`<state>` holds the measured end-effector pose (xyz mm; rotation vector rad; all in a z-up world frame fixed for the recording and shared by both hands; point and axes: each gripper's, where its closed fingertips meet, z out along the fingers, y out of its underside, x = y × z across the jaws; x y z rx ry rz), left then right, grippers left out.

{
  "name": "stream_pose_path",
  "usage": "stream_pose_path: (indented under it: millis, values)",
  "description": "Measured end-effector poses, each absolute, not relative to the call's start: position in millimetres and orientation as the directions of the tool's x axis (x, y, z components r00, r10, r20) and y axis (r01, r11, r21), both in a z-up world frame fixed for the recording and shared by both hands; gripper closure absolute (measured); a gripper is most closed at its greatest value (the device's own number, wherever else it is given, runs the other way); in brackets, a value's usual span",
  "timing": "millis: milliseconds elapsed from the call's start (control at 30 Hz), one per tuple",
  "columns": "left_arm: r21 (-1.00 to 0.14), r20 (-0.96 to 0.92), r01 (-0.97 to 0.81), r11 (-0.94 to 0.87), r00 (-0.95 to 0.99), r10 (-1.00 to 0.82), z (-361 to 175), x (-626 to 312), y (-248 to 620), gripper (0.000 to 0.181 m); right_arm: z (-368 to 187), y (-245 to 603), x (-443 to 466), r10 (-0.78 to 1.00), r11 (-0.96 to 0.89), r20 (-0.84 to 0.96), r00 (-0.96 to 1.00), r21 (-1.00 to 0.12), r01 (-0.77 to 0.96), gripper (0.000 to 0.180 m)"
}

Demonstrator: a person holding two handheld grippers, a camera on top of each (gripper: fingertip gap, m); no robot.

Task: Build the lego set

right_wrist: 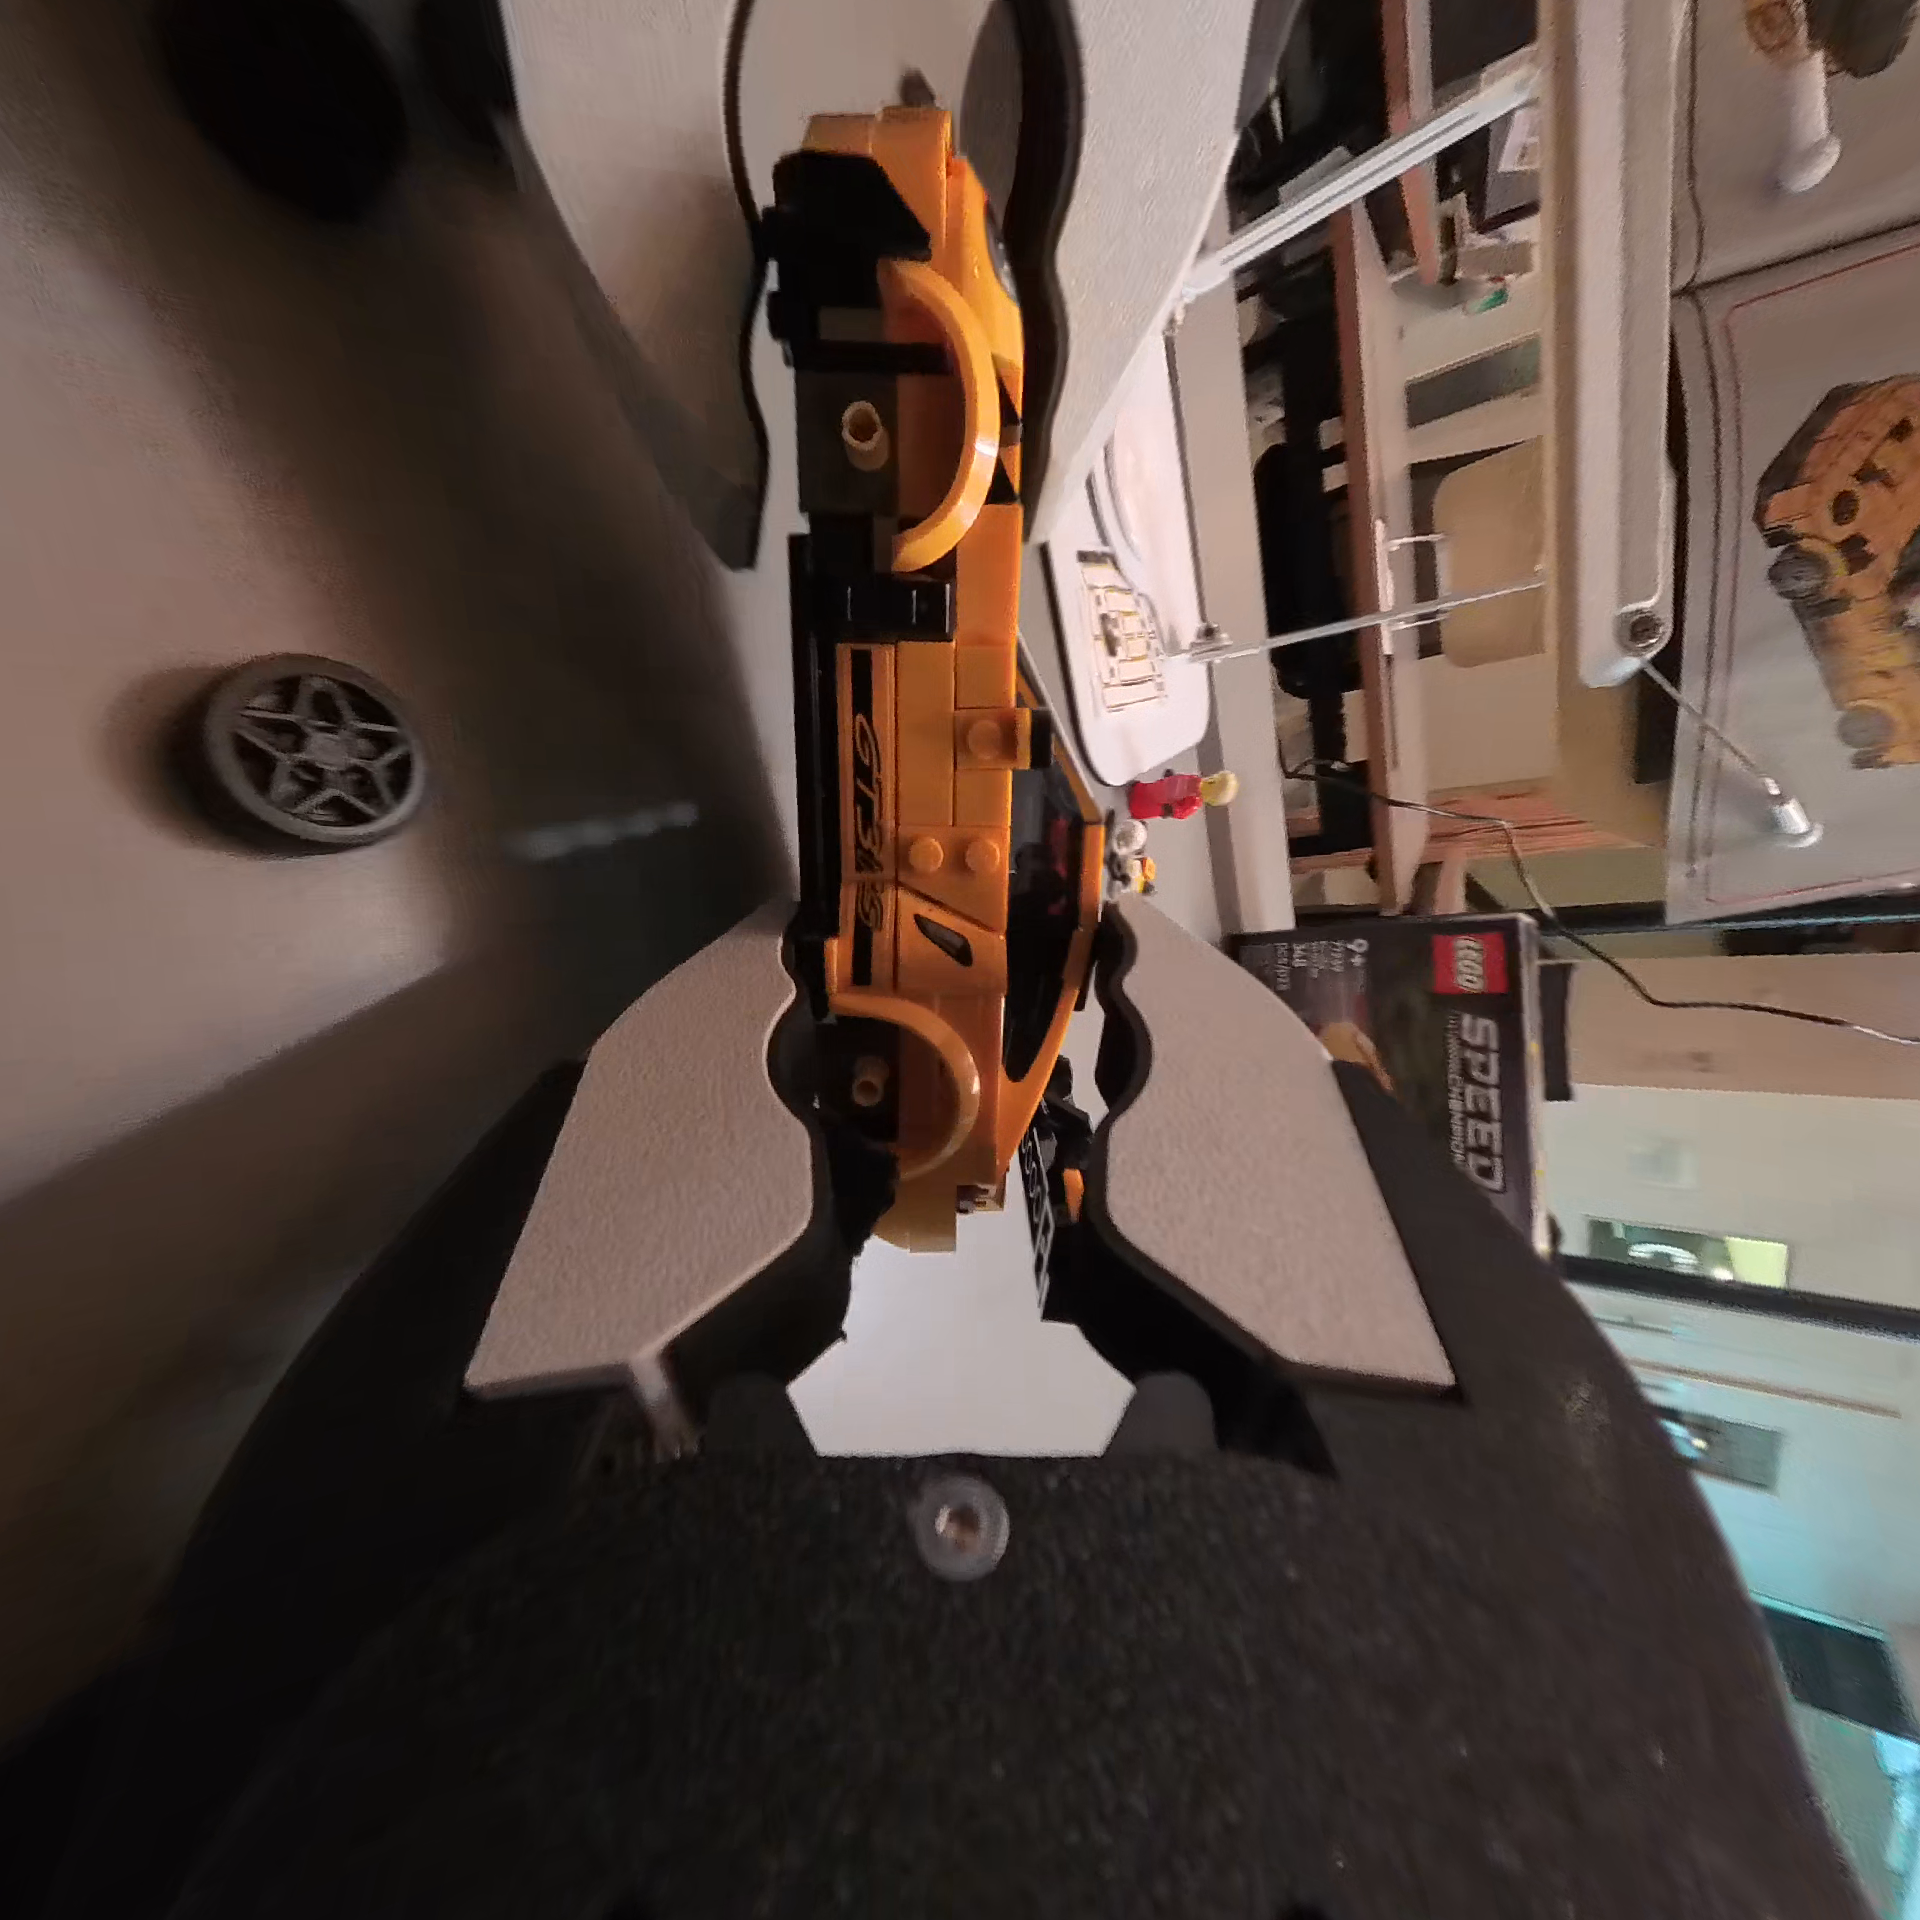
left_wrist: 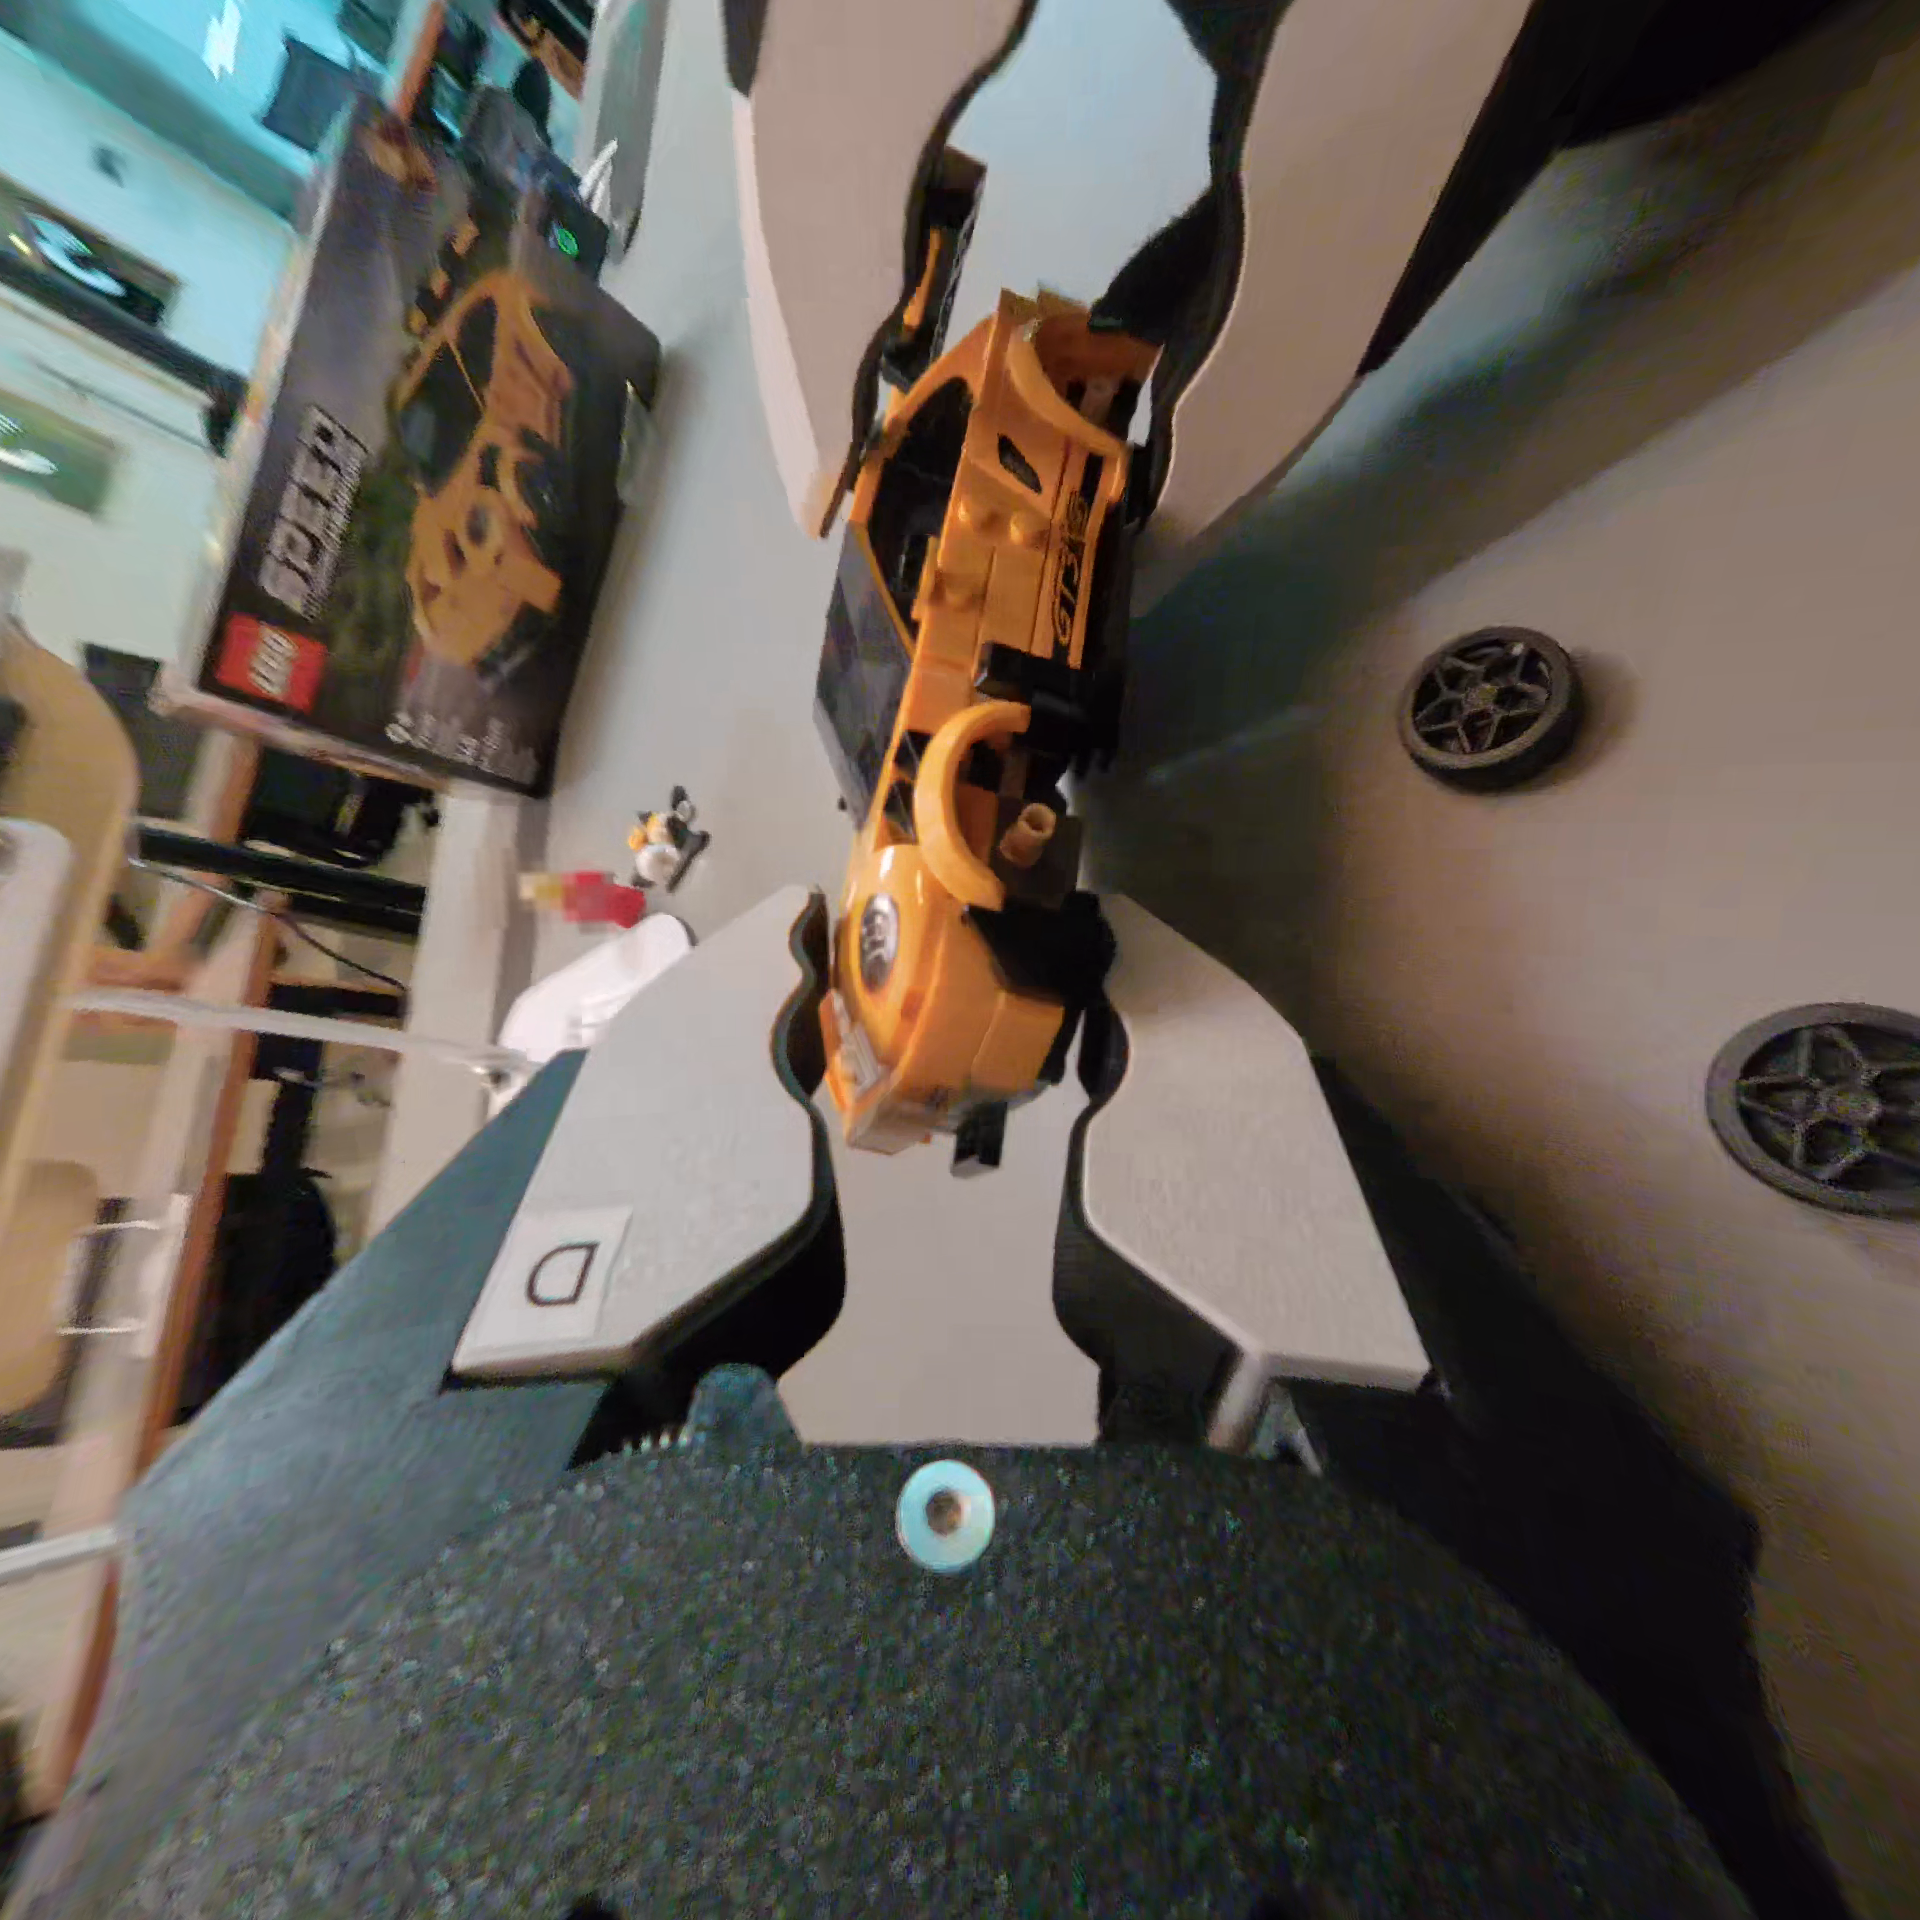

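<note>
Two grippers hold one orange and black brick-built toy car (left_wrist: 966, 727) between them, turned on its side above the pale grey bench (left_wrist: 1558, 520). The left gripper (left_wrist: 951, 1029) has its jaws closed on the nose of the car, and the right gripper (right_wrist: 951, 1081) has its jaws closed on the tail. The wheel arches are empty and the tan axle pins stand bare.

I think the main risk is a twist or a pull between the two grips, which could split the body at a seam. A loose grip could also drop it.

Two black spoked plastic wheels (left_wrist: 1486, 712) lie on the bench on the open side, well apart from the car. On the other side stand the dark cardboard set box (left_wrist: 416, 540) and small toy figures (left_wrist: 665, 836), so there is less room there.
</note>
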<state>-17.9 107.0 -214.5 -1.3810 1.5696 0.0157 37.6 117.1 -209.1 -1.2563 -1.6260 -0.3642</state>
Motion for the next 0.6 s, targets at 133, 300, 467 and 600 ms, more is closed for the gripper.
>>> stream_pose_path:
  millis: [133, 300, 467, 600]
  values:
    - [-0.802, -0.303, -0.591, 0.094, 0.267, -0.915, -200.9, -18.2, 91.2, 0.113, -214.5, 127.9, 37.7, 0.453, 0.480, 0.891, -0.018, -0.227, 0.848, 0.129]
    - [-0.838, 0.081, -0.470, -0.279, 0.398, -0.914, -199.2, -24.5, 108.8, 0.092, -216.6, 127.8, 31.7, 0.401, 0.553, 0.914, -0.065, -0.185, 0.812, 0.131]
    - [-0.708, 0.088, -0.647, -0.282, 0.314, -0.945, -236.9, -22.2, 119.1, 0.085, -220.4, 128.2, 32.4, 0.374, 0.589, 0.922, -0.101, -0.153, 0.793, 0.130]
    - [-0.667, 0.035, -0.701, -0.251, 0.308, -0.951, -251.0, -21.1, 121.2, 0.101, -223.6, 130.8, 36.4, 0.375, 0.591, 0.920, -0.113, -0.144, 0.794, 0.129]
